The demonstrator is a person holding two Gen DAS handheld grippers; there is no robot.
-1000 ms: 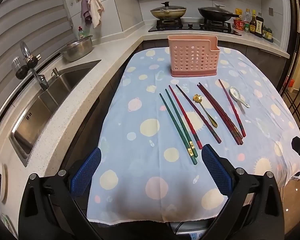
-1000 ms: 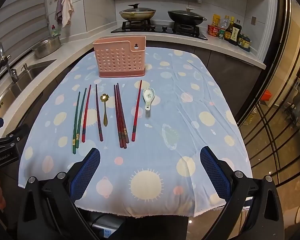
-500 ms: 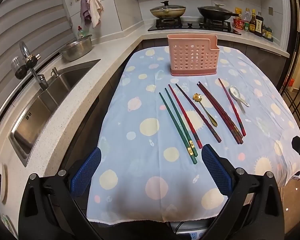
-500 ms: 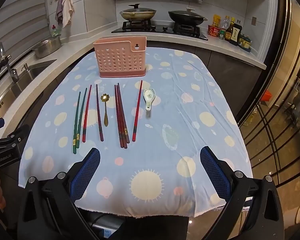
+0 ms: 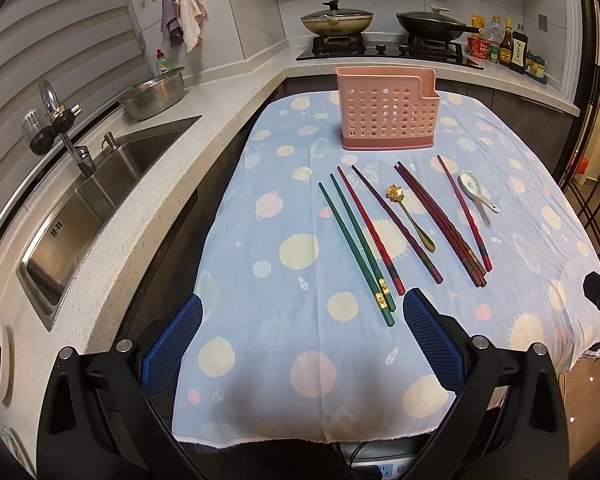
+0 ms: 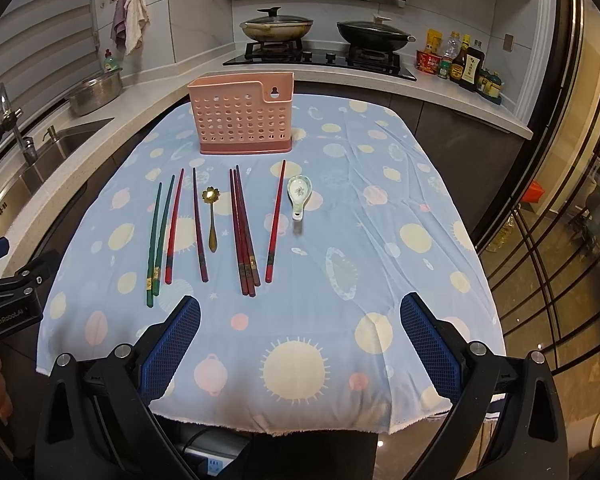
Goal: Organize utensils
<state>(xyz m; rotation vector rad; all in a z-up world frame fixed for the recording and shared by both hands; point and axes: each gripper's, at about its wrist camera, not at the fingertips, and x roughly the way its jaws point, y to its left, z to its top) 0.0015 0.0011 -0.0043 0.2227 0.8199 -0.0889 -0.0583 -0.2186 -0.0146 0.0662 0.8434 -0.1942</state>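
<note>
Nothing's moved since before. My left gripper (image 5: 300, 336) & right gripper (image 6: 300, 336) both gape, empty; chopsticks (image 6: 242, 236) lie just ahead, holder (image 6: 242, 120) beyond.

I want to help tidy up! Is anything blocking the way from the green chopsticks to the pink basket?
Nothing visible does. Only bare tablecloth lies between the green chopsticks and the pink basket. Both claws hang open at the near table edge, holding nothing.

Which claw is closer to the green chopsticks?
Left. The green chopsticks end just beyond the left claw, by its right finger; the right claw sits further right of them.
</note>
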